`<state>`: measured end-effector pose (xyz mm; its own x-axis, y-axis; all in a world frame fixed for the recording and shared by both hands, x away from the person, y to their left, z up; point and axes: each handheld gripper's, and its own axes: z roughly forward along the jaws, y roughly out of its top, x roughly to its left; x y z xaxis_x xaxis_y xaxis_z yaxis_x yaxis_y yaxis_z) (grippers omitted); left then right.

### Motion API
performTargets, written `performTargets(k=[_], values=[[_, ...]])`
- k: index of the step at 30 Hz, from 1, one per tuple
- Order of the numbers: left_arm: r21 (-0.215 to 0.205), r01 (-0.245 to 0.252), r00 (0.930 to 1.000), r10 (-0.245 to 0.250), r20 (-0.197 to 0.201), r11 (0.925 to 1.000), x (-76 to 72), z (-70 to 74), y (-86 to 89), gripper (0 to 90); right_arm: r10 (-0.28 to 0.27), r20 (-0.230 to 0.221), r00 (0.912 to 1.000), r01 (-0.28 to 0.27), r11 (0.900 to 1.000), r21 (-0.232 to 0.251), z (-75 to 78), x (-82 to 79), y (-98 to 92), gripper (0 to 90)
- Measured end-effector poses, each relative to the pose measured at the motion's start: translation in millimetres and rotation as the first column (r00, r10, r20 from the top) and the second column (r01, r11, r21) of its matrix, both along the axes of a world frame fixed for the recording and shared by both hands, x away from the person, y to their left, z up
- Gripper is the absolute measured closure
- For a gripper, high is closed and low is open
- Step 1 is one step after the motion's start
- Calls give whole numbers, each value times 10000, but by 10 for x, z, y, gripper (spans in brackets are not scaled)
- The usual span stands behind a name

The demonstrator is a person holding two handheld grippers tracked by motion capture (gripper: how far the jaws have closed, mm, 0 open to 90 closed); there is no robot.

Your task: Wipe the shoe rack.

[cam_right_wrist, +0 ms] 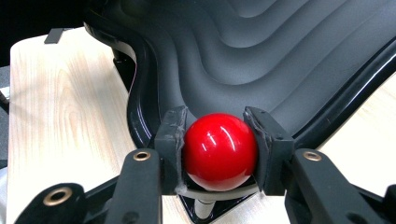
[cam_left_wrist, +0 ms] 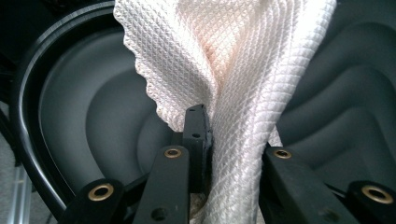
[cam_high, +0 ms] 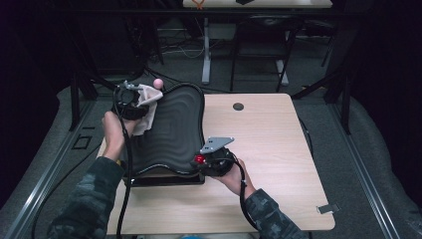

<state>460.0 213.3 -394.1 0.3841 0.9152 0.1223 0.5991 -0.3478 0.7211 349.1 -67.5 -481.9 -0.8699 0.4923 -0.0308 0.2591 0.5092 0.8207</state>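
wooden table [cam_high: 268,149] | round grommet [cam_high: 238,106] far edge | grey floor [cam_high: 378,164] around

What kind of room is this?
Probably a lab or workshop set up for recording. A light wooden table stands on grey floor, with dark frame posts around it, another desk behind, and cables lying underneath.

waffle-weave cloth [cam_left_wrist: 243,70], glossy red knob [cam_right_wrist: 219,150], matt blk tray [cam_right_wrist: 280,51]
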Motion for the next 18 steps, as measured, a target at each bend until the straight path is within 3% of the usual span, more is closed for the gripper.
performTargets(k=[8,18], values=[[120,31,9996,-34,273,9999,82,22,-59,772,-40,-56,10000,41,10000,63,-4,-1,9,600],[88,199,9998,-199,82,9998,-17,-32,-109,788,-40,-75,10000,40,10000,74,-4,-2,14,600]])
